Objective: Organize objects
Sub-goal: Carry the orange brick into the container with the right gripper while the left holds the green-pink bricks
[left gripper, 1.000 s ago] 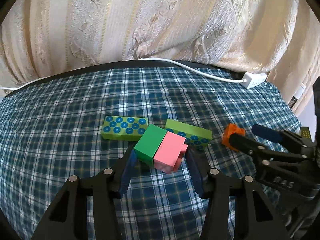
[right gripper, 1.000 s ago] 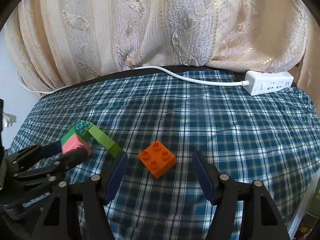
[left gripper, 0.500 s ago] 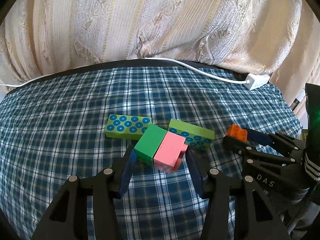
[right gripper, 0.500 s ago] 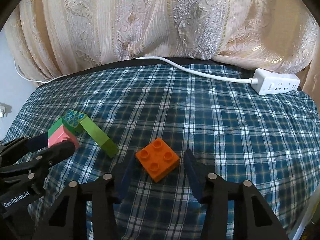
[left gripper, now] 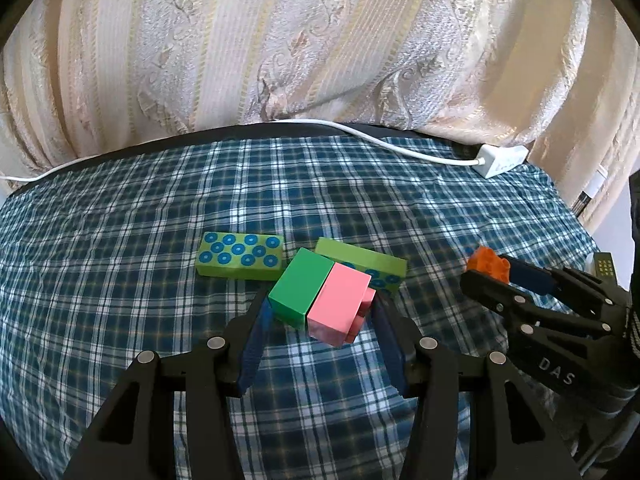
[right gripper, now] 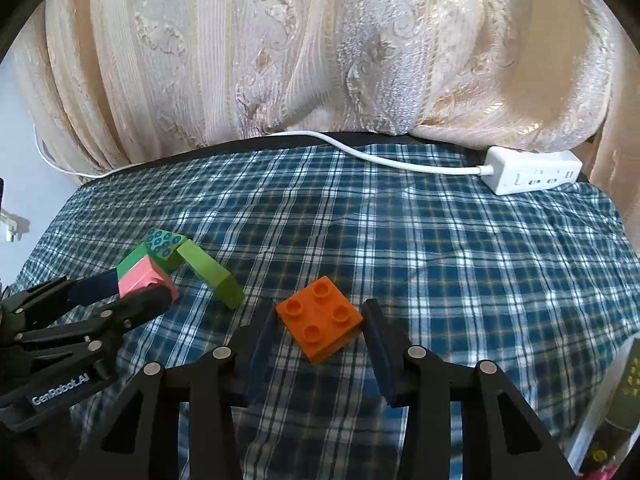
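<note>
The right gripper (right gripper: 320, 328) clamps the light, rigid orange plastic stud brick (right gripper: 320, 322) by its smooth sides; the left gripper (left gripper: 320, 308) pinches the joined green-and-pink block pair (left gripper: 322, 294).

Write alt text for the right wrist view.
The right gripper is shut on an orange four-stud brick over a blue plaid cloth. At left, the left gripper holds a joined green and pink block beside light green bricks.

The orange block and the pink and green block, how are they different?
The orange block is one colour; the pink and green block is two pieces joined. The orange block shows four studs on top; the other shows smooth faces. The right tool grips orange, the left tool the other. Both are toy bricks.
</note>
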